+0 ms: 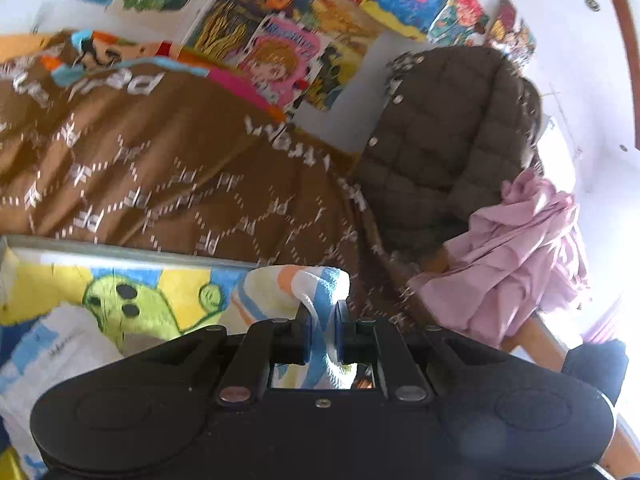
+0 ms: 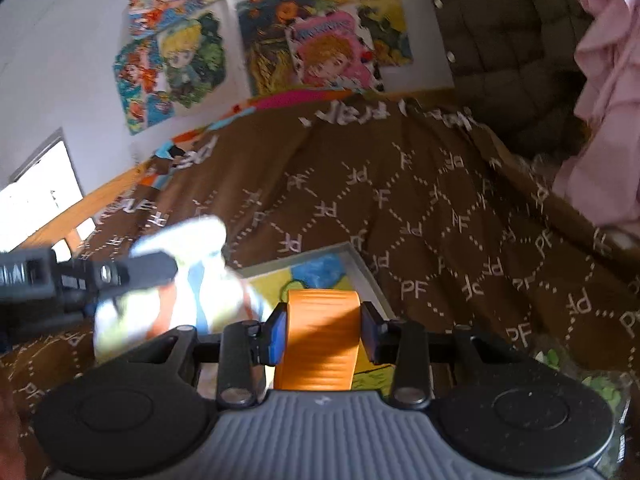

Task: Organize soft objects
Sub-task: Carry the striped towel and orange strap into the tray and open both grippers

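My left gripper [image 1: 323,308] is shut on a bunched cloth with white, blue and orange stripes [image 1: 304,284], held just above the bed. The right wrist view shows the same gripper [image 2: 160,268] at the left, blurred, with the striped cloth [image 2: 208,292] hanging from it. My right gripper [image 2: 324,320] is shut on an orange ribbed object [image 2: 320,344]; its blue pads press both sides. A brown blanket printed with "PF" [image 1: 160,168] [image 2: 440,200] covers the bed under both grippers.
A flat framed cartoon picture [image 1: 140,292] [image 2: 352,252] lies on the blanket just ahead of both grippers. A dark quilted jacket [image 1: 440,128] [image 2: 500,40] and a pink garment [image 1: 512,248] [image 2: 608,80] hang at the right. Posters [image 1: 280,52] cover the wall. A white bag [image 1: 60,344] sits lower left.
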The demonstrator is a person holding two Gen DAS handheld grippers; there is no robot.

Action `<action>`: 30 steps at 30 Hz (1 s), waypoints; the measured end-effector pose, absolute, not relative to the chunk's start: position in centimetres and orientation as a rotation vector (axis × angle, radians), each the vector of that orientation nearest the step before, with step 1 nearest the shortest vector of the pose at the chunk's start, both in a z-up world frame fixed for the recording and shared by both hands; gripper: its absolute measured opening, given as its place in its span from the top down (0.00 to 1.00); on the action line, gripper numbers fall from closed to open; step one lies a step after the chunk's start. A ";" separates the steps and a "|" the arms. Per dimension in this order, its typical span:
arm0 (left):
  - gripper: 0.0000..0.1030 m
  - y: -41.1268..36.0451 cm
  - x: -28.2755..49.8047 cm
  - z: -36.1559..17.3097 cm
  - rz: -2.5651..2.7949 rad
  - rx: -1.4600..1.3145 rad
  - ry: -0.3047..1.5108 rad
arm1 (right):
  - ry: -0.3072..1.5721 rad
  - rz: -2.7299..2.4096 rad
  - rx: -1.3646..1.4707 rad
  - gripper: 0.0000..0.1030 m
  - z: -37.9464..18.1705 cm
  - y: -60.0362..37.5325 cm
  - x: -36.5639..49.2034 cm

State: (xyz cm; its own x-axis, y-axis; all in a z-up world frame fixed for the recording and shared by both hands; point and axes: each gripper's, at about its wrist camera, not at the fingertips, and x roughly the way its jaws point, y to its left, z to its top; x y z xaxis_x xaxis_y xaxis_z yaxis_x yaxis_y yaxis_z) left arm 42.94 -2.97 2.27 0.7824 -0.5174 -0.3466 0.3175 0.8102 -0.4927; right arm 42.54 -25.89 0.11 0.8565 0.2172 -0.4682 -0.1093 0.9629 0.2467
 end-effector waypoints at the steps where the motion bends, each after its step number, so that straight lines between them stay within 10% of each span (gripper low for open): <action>1: 0.89 -3.0 43.2 1.7 -0.463 -0.425 0.501 | 0.525 0.169 0.227 0.60 -0.3 -26.0 43.0; 20: 0.86 -1.2 44.8 -5.6 -0.346 -0.375 0.636 | 0.620 0.158 0.256 0.55 -4.5 -27.0 44.8; 30: 0.60 -2.0 43.1 -4.5 -0.321 -0.325 0.628 | 0.599 0.172 0.223 0.41 -2.9 -27.1 43.4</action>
State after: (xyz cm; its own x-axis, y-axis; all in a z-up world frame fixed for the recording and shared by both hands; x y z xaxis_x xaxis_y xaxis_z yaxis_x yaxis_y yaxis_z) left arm 43.08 -2.02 -4.52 0.7634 -0.3864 -0.5175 0.1921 0.9009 -0.3893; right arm 43.40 -27.13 -2.93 0.8126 0.2245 -0.5379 -0.0954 0.9617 0.2571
